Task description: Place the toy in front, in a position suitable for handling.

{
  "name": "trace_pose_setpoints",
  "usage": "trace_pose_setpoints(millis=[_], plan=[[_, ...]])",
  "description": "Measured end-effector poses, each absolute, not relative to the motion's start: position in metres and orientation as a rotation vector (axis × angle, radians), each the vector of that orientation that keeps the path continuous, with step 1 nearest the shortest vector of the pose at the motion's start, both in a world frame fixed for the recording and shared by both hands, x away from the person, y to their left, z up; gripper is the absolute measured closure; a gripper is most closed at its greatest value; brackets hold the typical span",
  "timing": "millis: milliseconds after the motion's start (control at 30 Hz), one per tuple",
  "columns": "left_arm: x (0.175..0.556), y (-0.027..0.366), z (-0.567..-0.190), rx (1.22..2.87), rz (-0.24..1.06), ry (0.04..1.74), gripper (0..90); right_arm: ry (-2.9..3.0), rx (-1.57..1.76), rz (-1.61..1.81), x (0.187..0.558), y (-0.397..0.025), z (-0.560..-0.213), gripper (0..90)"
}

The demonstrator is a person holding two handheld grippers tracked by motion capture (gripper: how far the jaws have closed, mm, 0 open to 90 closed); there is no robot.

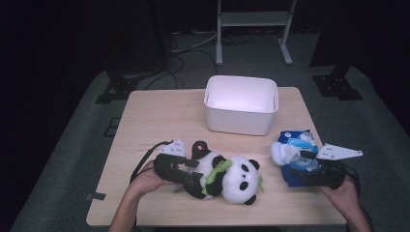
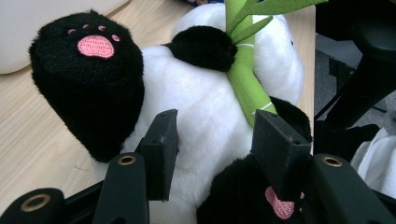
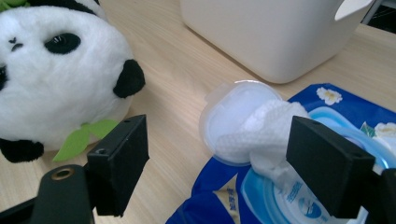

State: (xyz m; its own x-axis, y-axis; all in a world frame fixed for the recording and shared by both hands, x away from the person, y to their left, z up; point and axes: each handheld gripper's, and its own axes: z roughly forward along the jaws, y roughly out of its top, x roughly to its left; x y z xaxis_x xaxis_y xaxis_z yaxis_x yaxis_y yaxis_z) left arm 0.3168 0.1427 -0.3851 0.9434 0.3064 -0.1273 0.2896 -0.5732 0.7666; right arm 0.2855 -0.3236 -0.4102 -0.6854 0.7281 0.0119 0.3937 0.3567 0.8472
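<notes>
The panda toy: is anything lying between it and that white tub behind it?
Nothing visible does. The panda toy lies with the left tool around its belly, and the stretch of table up to the white tub is bare wood. The blue wipes pack sits off to the side.

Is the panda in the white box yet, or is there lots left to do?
Not yet. The white box looks empty, so nothing seems done. In hand: the left gripper has its jaws open around the panda's belly, and the right gripper is open around the tissue sticking out of the blue wipes pack. Probably left: gripping and lifting both.
</notes>
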Motion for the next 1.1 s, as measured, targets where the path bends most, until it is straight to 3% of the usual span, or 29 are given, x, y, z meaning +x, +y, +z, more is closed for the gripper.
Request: trace_pose_setpoints(millis=[867,1100], plan=[[0.311,0.144,-0.386,2.217,0.032,0.394,47.6,2.337,1.04,1.112,0.325,-0.323,-0.404,22.0],[0.31,0.144,-0.387,2.215,0.026,0.394,47.1,2.384,1.034,1.025,0.342,-0.316,-0.409,31.2]])
